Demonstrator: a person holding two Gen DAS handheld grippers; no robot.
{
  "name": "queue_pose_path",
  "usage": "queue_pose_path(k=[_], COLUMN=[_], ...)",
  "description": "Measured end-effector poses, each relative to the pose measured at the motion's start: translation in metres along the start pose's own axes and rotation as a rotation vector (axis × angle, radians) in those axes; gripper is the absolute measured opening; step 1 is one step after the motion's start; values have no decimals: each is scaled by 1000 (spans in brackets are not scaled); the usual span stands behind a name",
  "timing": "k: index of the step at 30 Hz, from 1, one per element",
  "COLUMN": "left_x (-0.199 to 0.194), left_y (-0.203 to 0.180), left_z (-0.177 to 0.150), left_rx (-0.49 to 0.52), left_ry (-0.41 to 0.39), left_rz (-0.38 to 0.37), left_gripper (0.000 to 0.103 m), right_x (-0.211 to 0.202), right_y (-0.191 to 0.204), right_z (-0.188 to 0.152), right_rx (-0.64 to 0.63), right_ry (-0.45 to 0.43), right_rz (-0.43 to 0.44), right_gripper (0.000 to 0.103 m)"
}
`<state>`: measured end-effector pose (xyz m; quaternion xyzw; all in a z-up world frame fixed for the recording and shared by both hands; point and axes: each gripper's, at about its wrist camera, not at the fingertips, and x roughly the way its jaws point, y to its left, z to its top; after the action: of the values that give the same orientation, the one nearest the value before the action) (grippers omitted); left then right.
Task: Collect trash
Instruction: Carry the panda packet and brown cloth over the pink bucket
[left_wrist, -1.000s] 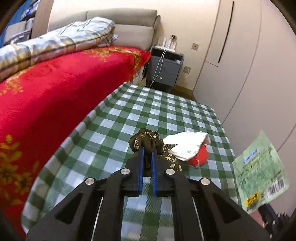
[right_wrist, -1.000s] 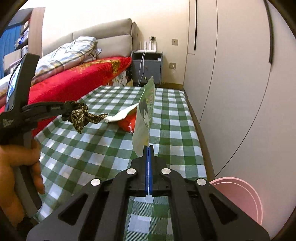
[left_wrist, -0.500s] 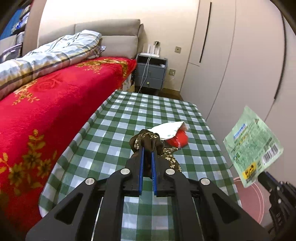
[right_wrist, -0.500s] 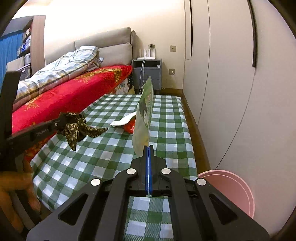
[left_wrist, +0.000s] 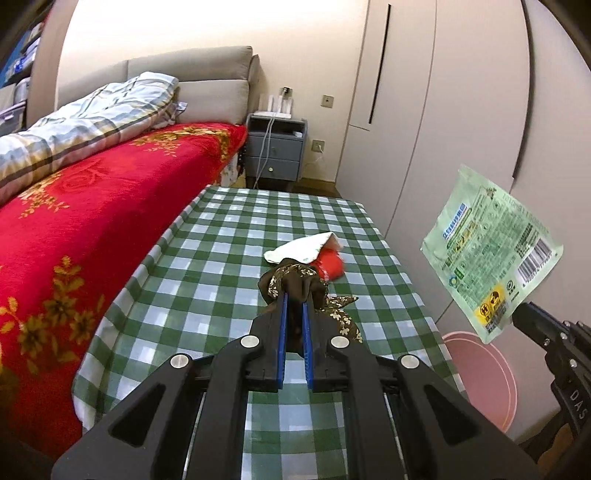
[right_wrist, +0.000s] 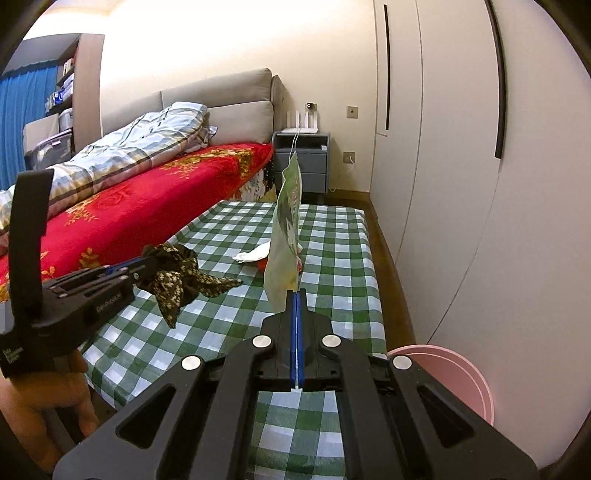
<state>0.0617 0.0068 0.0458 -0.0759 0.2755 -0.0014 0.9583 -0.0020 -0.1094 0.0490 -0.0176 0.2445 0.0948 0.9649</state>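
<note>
Holding two pieces of trash above the table, I see both of my claws are busy. My left gripper (left_wrist: 294, 301) has its blue pads (left_wrist: 281, 332) pressed narrow on a brown rag (left_wrist: 295, 280) with small pale flowers; one end of the rag hangs down free in the right wrist view. My right gripper (right_wrist: 297, 293) is fully closed on the bottom edge of a green packet (left_wrist: 491, 254), which stands up almost edge-on to its own camera. In the left wrist view I can see printed text and a barcode on it.

Under both is a low table (right_wrist: 332, 236) covered with a green and white checked cloth. On it, past the rag, lie a red cup (left_wrist: 330, 264) on its side and a white wrapper (left_wrist: 299, 251) resting over it. Both are apart from my grippers.

A pink bin (right_wrist: 454, 376) stands on the floor at the near right corner of the table, beside the pale wardrobe doors (right_wrist: 443, 147). On the left of the table is a bed with a red blanket (left_wrist: 92, 206) and a folded plaid quilt (left_wrist: 92, 122). A grey nightstand (left_wrist: 275, 151) stands against the far wall, with a white device and cables on top. I see a hand (right_wrist: 48, 410) below the left gripper.
</note>
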Motion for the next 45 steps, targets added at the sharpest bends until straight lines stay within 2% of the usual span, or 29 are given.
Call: queue_pose_path(k=[45], left_x=[19], left_y=[-76], left_z=[-15], left_rx=[101], left_ry=[38], left_rz=[-128], left_gripper=[8], right_x=[-30], right_y=[-47], right_z=[-5], right_rx=[60], right_ry=[10], right_rz=[-113], right_gripper=[0])
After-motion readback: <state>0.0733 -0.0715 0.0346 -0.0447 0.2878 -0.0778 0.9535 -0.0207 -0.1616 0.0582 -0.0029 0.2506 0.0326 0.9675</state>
